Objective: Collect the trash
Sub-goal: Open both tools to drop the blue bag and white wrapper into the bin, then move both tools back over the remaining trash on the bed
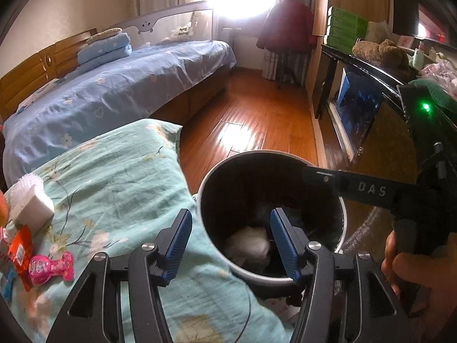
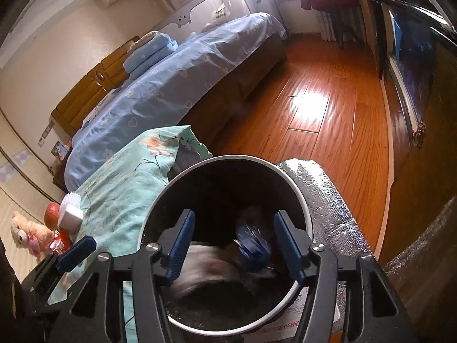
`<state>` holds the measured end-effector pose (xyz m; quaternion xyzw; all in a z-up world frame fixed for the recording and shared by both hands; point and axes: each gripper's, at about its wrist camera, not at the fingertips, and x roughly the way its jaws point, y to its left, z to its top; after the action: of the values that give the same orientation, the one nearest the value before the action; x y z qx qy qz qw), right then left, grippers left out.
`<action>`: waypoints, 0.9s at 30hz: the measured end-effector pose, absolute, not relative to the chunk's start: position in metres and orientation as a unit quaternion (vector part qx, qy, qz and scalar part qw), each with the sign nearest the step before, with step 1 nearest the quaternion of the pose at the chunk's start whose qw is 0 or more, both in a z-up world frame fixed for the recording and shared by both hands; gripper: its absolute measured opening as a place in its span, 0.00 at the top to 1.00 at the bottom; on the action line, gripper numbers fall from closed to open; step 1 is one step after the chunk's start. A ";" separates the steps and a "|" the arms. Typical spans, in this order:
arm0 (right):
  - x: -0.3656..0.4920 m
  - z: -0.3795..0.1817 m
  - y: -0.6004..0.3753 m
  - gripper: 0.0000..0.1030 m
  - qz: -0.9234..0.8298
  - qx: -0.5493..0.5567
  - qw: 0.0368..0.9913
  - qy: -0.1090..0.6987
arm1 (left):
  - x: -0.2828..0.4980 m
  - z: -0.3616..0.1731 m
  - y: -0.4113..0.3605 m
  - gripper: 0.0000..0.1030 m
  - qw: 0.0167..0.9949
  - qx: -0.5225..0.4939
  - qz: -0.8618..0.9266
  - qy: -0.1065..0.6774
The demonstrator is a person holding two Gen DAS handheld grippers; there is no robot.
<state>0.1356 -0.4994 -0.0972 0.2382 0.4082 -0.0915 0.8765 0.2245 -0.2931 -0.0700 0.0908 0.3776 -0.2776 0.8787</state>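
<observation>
Left gripper tilted downward, jaws apart, nothing between the pads; its left finger sits over the teal cloth, right finger over the trash bin mouth. Right gripper angled down over the same bin, released, empty; white and blue trash lies below inside.

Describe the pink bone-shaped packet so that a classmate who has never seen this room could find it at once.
Start at the round dark bin beside the floral turquoise cloth. Follow the cloth away from the bin to the small heap of items at its far edge. The pink bone-shaped packet lies there, nearest the bin, beside an orange wrapper and below a white block.
</observation>
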 end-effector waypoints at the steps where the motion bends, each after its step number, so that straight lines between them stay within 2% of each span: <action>1: 0.135 -0.096 -0.498 0.41 -0.091 0.237 0.877 0.407 | 0.223 -0.070 -0.288 0.45 0.879 0.087 -0.276 0.379; 10: 0.124 -0.078 -0.460 0.24 -0.062 0.224 0.894 0.384 | 0.202 -0.070 -0.225 0.41 0.891 0.063 -0.239 0.381; 27: 0.138 -0.080 -0.335 0.24 0.051 0.170 0.901 0.396 | 0.164 -0.063 -0.090 0.40 0.915 0.005 -0.127 0.382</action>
<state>0.1377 -0.3348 -0.0804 0.1700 0.3955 0.0508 0.9011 0.1641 -0.0896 -0.0627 0.0051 0.3820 -0.1272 0.9154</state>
